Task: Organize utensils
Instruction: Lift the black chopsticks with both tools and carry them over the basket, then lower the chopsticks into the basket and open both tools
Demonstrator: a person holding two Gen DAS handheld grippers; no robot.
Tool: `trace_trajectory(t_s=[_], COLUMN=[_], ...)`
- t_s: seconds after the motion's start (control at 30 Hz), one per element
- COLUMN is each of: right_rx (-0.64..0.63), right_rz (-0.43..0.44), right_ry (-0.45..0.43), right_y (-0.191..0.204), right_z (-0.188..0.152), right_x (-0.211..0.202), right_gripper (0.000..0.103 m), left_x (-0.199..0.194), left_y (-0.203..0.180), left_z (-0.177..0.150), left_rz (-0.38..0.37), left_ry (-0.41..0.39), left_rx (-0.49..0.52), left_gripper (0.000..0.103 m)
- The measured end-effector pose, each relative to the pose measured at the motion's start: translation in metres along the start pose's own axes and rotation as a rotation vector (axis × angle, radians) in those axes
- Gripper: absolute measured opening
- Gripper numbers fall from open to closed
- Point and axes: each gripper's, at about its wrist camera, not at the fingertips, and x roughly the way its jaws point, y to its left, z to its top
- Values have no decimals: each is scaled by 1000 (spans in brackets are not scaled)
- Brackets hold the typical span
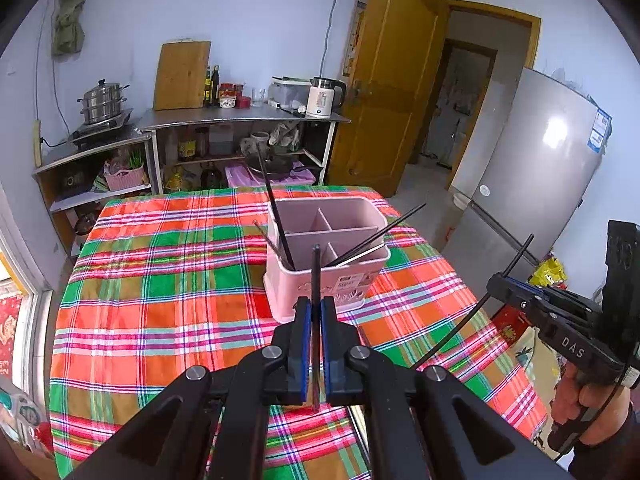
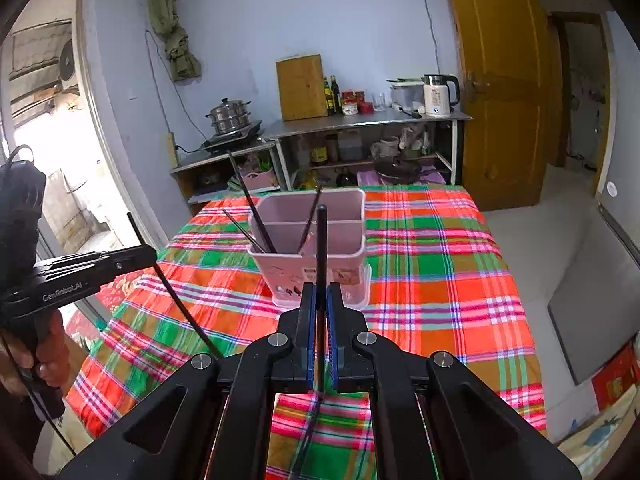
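each claw is closed on one thin black chopstick: the left claw (image 1: 316,312) holds its chopstick (image 1: 316,272) and the right claw (image 2: 321,300) its own (image 2: 321,240), both above the checked table (image 1: 160,280), near the pink plastic divided holder (image 1: 326,256); the sticks seem light, stiff and slippery; a grip at mid-length looks safest.

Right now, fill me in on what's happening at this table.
A person is sorting chopsticks into a pink divided utensil holder standing on the plaid tablecloth. The left hand-held gripper is shut on one black chopstick, and the right hand-held gripper is shut on another black chopstick. Both chopsticks are held near the holder, not yet dropped in. Several chopsticks already lean inside its compartments.
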Motion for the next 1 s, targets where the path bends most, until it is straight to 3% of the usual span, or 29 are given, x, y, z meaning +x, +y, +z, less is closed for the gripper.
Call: trace_trajectory(t_s=[0.57, 1.0], right_rx=[-20, 6], right_rz=[84, 80], right_ry=[-124, -230], right_y=[23, 22], right_z=[57, 113], right_x=[0, 20], right_gripper=[5, 5], left_x=[-14, -1], left_y=[0, 3], left_z=[80, 142], left_rz=[-12, 7], left_ry=[-93, -172], left_rx=[-11, -17], left_gripper=[4, 4])
